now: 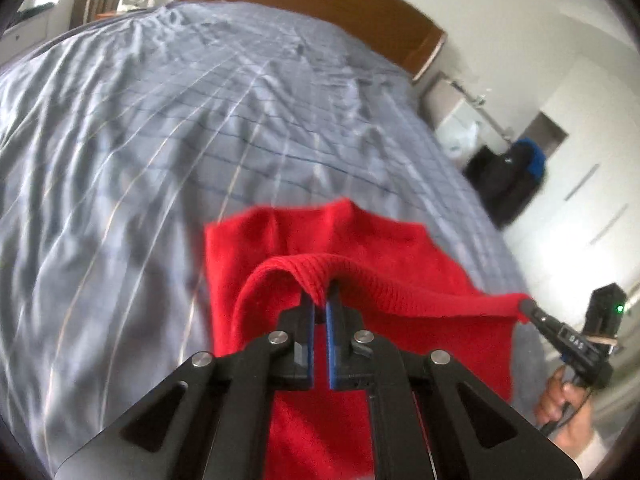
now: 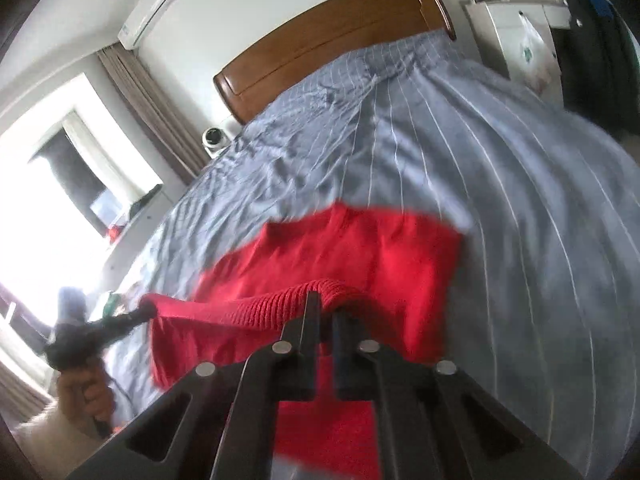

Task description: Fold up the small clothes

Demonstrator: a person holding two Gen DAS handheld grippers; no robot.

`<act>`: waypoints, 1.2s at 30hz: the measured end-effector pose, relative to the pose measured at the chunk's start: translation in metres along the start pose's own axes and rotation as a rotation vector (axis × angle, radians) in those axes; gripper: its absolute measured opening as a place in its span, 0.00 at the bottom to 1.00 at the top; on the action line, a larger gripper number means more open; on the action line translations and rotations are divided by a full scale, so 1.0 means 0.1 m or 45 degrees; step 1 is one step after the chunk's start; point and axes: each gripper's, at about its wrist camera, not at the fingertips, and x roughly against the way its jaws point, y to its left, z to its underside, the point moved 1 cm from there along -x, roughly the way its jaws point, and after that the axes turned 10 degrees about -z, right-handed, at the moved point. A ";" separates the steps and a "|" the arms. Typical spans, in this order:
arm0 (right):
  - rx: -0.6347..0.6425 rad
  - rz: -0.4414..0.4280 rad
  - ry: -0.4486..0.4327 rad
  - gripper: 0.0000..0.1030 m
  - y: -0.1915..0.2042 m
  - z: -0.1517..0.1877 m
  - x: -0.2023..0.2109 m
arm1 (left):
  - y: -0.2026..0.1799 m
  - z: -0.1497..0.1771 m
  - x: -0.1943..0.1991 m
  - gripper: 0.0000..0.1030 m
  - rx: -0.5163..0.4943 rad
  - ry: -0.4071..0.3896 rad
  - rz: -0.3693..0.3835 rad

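Left gripper (image 1: 319, 300) is clamping the ribbed hem (image 1: 384, 280) of the red knit garment (image 1: 320, 236), jaws pinched together on the fabric. Right gripper (image 2: 326, 300) is gripping the same hem (image 2: 256, 304) further right, also closed on it. Hem is hanging stretched between the two, lifted off the bedspread (image 1: 120, 160); the garment's far part is lying flat on the bed, near its foot. Judging progress: first fold is just starting, hem is being carried toward the far edge, nothing laid down yet. Remaining: drop hem on far edge, then fold again. Wooden headboard (image 2: 320, 40) is sitting far behind.
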 end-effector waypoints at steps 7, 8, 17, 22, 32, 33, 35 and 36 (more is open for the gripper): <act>-0.113 0.058 0.043 0.07 -0.59 -0.36 -0.77 | 0.10 -0.24 -0.69 0.36 0.060 0.085 -0.178; -0.153 0.059 0.045 0.17 -0.67 -0.38 -0.83 | 0.13 -0.28 -0.69 0.46 0.087 0.084 -0.169; -0.143 -0.179 0.039 0.42 -0.45 -0.44 -0.42 | 0.07 0.10 -0.11 0.88 -0.083 0.028 -0.008; -0.055 -0.039 0.302 0.54 -0.42 0.23 -0.48 | 0.24 0.68 -0.17 0.75 -0.229 0.158 -0.262; -0.084 0.167 0.110 0.68 -0.59 0.72 0.67 | 0.40 1.53 1.03 0.90 -0.087 -0.067 -0.315; -0.117 0.150 0.120 0.68 -0.63 0.74 0.66 | 0.39 1.59 1.05 0.90 -0.092 -0.083 -0.321; -0.185 0.100 0.100 0.68 -0.67 0.72 0.64 | 0.41 1.70 1.12 0.90 -0.076 -0.120 -0.336; -0.220 0.062 0.080 0.68 -0.68 0.67 0.62 | 0.45 1.76 1.17 0.90 -0.057 -0.131 -0.332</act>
